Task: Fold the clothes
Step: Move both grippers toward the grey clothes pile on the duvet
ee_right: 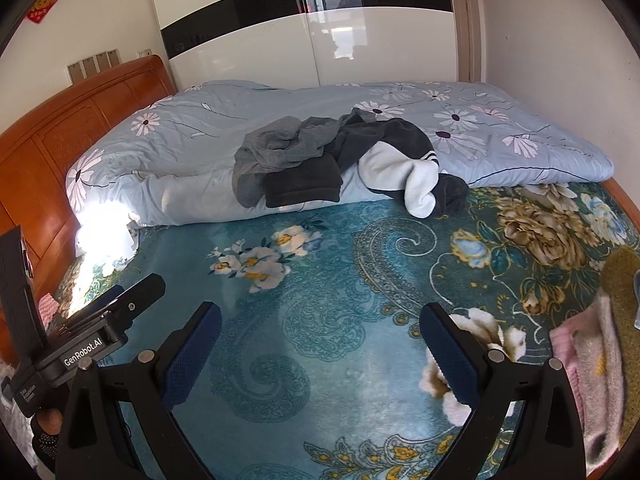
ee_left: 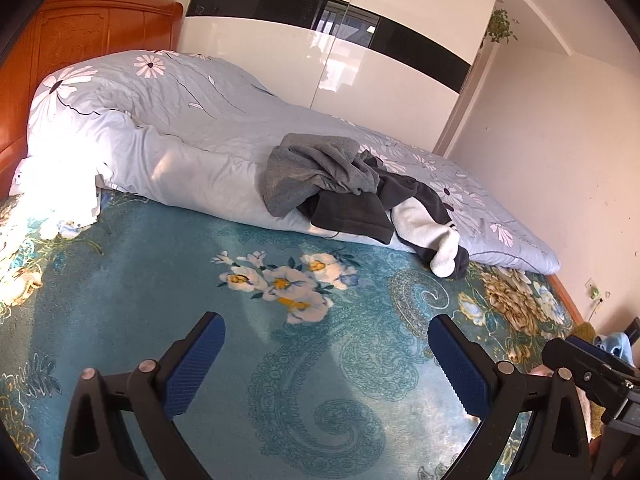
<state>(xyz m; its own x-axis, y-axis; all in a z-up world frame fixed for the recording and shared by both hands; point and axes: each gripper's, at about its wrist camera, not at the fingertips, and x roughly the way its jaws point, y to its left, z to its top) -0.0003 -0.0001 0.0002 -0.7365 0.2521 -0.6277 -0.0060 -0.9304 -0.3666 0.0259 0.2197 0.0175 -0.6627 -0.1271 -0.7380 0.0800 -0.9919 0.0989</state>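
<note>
A heap of clothes lies on the rolled quilt: a light grey garment [ee_left: 316, 168] [ee_right: 276, 148], a dark grey piece [ee_left: 352, 214] [ee_right: 304, 184] and a dark garment with white lining [ee_left: 428, 224] [ee_right: 400, 172] hanging onto the teal bedspread. My left gripper [ee_left: 326, 336] is open above the teal bedspread [ee_left: 200, 264], well short of the heap, with nothing between its blue pads. My right gripper [ee_right: 320, 326] is likewise open and empty over the bedspread [ee_right: 320, 264]. The left gripper's body [ee_right: 84, 340] shows at the right wrist view's lower left.
A pale blue flowered quilt [ee_left: 200, 112] [ee_right: 460, 128] lies rolled along the far side. An orange wooden headboard [ee_left: 80, 32] [ee_right: 60, 140] stands at left, a white wardrobe [ee_left: 360, 60] [ee_right: 320, 40] behind. Pink and olive fabrics [ee_right: 600, 340] sit at the right edge.
</note>
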